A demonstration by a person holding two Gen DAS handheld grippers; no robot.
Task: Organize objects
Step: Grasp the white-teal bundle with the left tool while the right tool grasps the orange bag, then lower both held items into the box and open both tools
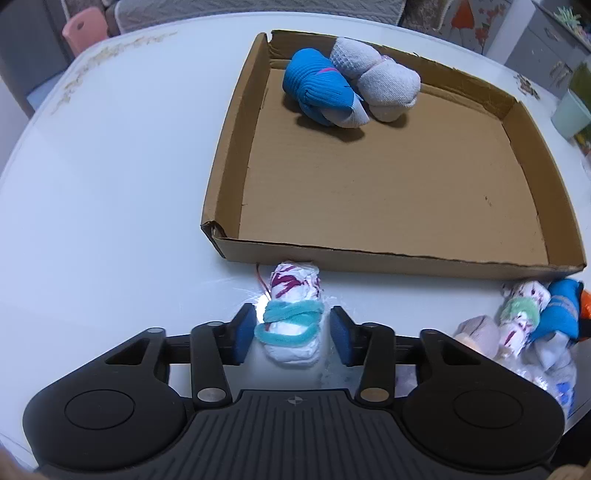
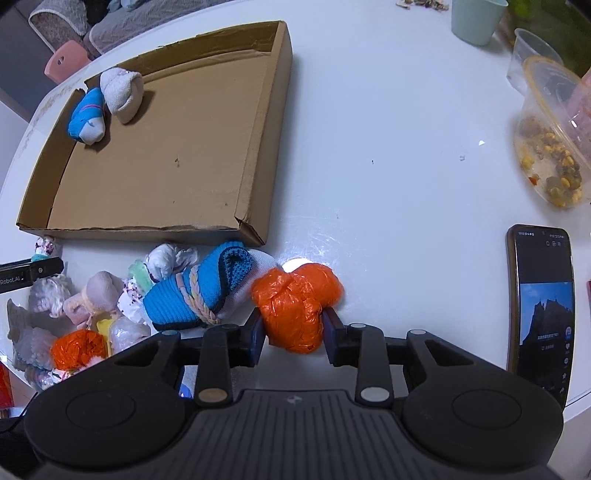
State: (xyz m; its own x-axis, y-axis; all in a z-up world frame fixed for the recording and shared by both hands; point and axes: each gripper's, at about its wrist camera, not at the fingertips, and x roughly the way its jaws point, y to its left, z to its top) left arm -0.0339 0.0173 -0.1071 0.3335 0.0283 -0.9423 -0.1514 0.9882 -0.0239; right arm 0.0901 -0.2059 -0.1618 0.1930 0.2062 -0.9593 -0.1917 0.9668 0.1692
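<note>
While left fingers (image 1: 293, 330) straddle white bundle (image 1: 291, 317), gaps showing | right fingers (image 2: 293, 334) clamp orange bundle (image 2: 295, 310)

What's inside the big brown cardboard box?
Two rolled sock bundles lie in the shallow brown cardboard box, at its far corner: a bright blue one and a pale grey one, touching. The floor under them is covered; the rest is bare cardboard.

phone (image 2: 541, 306) | snack bowl (image 2: 550, 147) | green cup (image 2: 476, 18) | pink chair (image 1: 83, 29)
</note>
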